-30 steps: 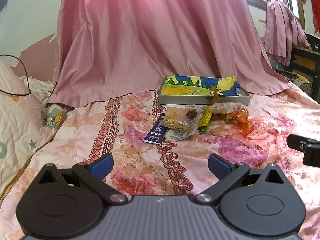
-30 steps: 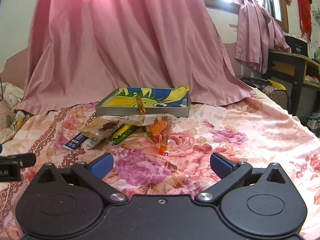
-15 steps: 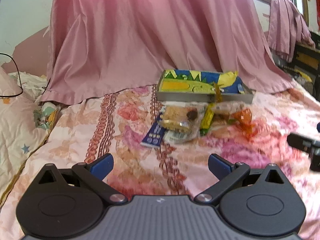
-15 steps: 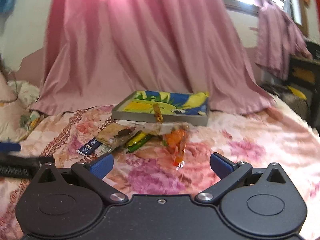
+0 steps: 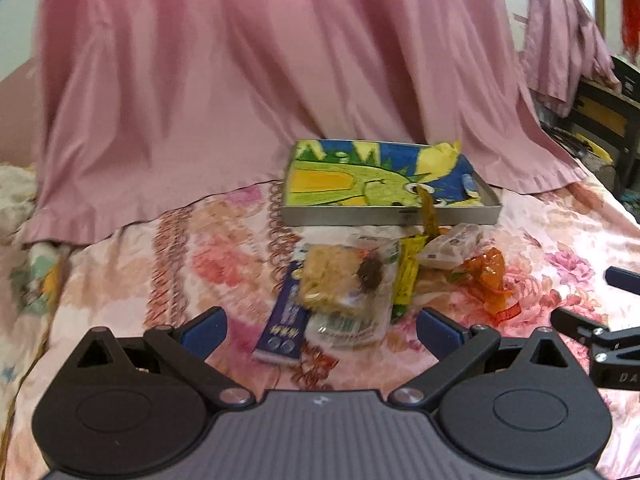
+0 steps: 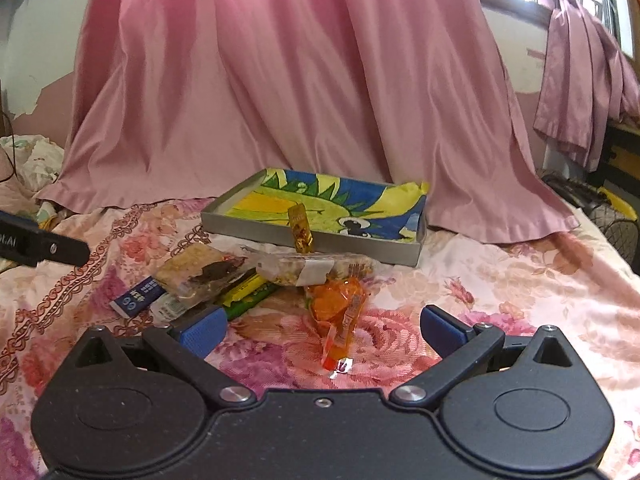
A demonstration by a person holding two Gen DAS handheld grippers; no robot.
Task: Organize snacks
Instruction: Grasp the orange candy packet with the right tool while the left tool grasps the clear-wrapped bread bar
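A pile of snack packets lies on the floral bedspread in front of a grey tray (image 5: 390,215) (image 6: 224,222) lined with a yellow, green and blue picture. The pile holds a clear packet of crackers (image 5: 346,276) (image 6: 202,270), a dark blue packet (image 5: 284,320) (image 6: 138,296), a yellow-green stick (image 5: 406,280) (image 6: 248,290), a white wrapped bar (image 5: 452,246) (image 6: 316,268) and an orange packet (image 5: 490,276) (image 6: 340,306). My left gripper (image 5: 320,330) is open, just short of the blue and clear packets. My right gripper (image 6: 320,330) is open, with the orange packet between its fingers.
A pink curtain (image 5: 260,80) (image 6: 300,80) hangs down onto the bed behind the tray. A small gold wrapper (image 6: 300,228) stands against the tray's front wall. A pillow lies at the far left (image 5: 24,280). Dark furniture (image 5: 600,120) stands beyond the bed's right side.
Both grippers have moved forward toward the snack pile, which now looks larger. Both stay open. The snacks and tray have not moved.
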